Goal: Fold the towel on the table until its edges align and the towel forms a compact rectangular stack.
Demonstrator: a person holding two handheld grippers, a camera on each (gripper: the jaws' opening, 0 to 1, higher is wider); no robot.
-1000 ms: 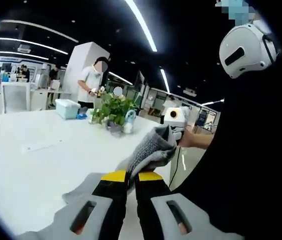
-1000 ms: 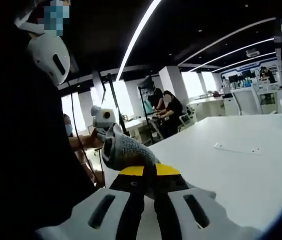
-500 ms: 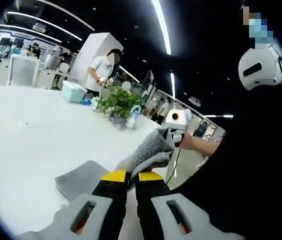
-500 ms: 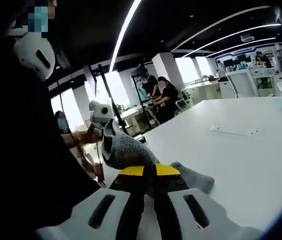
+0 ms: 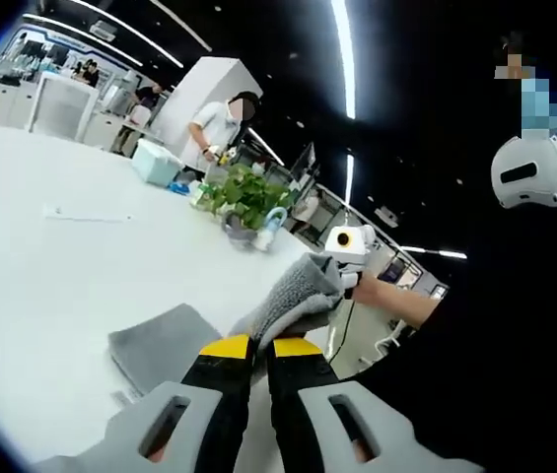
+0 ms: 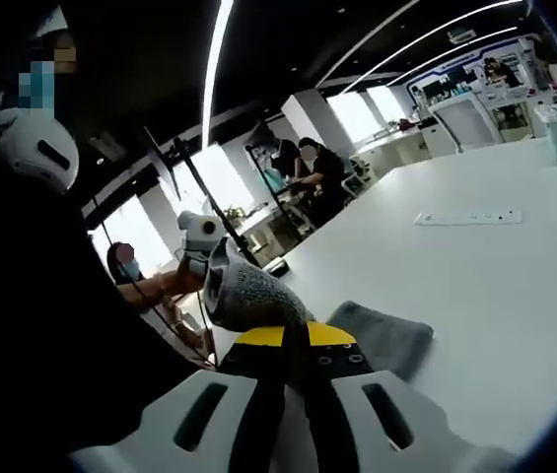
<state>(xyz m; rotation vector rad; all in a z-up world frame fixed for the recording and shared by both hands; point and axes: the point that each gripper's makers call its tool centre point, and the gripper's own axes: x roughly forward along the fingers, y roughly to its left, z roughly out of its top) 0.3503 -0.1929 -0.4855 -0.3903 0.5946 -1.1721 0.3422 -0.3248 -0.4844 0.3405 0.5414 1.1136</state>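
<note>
A grey towel (image 5: 293, 296) hangs stretched between my two grippers, and its lower part (image 5: 160, 345) lies flat on the white table (image 5: 51, 276). My left gripper (image 5: 258, 347) is shut on one end of the towel. In the right gripper view, my right gripper (image 6: 295, 337) is shut on the other end of the grey towel (image 6: 248, 294), with a flat part (image 6: 386, 335) resting on the table (image 6: 495, 286). Each view shows the other gripper (image 5: 347, 246) (image 6: 199, 236) at the far end of the cloth.
A potted plant (image 5: 243, 202) and a pale teal box (image 5: 155, 163) stand farther along the table, with a person behind them. A thin white strip (image 6: 467, 217) lies on the table. People work at desks in the background (image 6: 303, 177). The table's near edge lies just under the grippers.
Both views have tilted and more of the towel's lower part now lies flat on the table. Both grippers stay shut on the cloth.
</note>
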